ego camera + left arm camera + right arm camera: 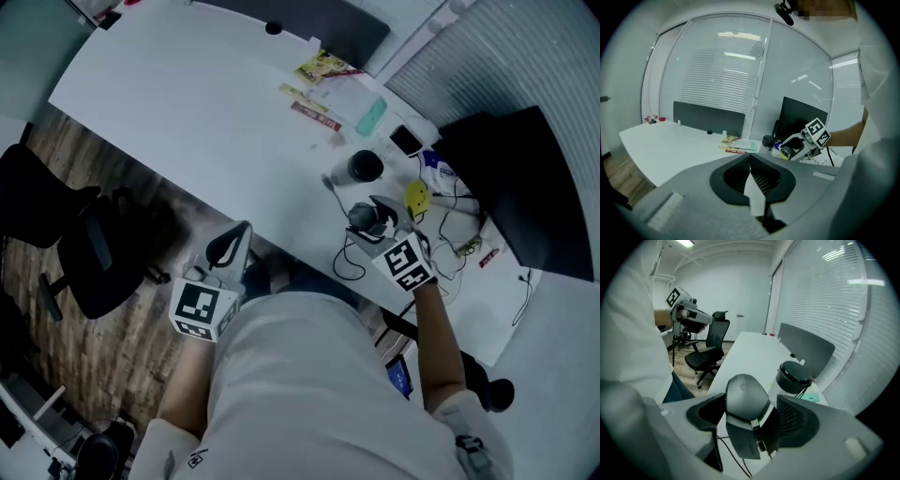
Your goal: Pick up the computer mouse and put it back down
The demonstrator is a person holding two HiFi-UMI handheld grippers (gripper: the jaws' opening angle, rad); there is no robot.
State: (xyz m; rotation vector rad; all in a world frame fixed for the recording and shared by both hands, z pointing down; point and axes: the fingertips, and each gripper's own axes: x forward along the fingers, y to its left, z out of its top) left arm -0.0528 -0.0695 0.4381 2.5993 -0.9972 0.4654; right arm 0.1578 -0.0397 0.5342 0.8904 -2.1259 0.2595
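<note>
In the head view a long white desk [187,112] is seen running from far left to near right, with a wooden floor [56,159] and a black office chair [84,253] on its left and a dark partition panel [328,23] at its far edge. A black monitor [525,178] is placed on the right, and some packets [319,67], a black round container [366,167] and a small yellow object [416,197] are spread over the right part of the desk. The left gripper [230,246] is held off the desk's near edge, above the floor. The right gripper [373,223] is held over the desk near the container, and the computer mouse [361,217] is gripped in it. In the left gripper view the two jaws are pressed together with nothing between them; beyond them white blinds [722,79] behind glass are seen, with the partition panel, the monitor and the right gripper in front. In the right gripper view the jaws are clamped on the sides of the mouse. The mouse is shown as smooth grey with a rounded back, a small logo on top and a darker front, and it is tilted between the jaws. A thin black cable [724,444] is seen trailing beneath it. Whether the mouse touches the desk cannot be told. The container stands just beyond it on the right, and the chair is seen far off on the left.
</note>
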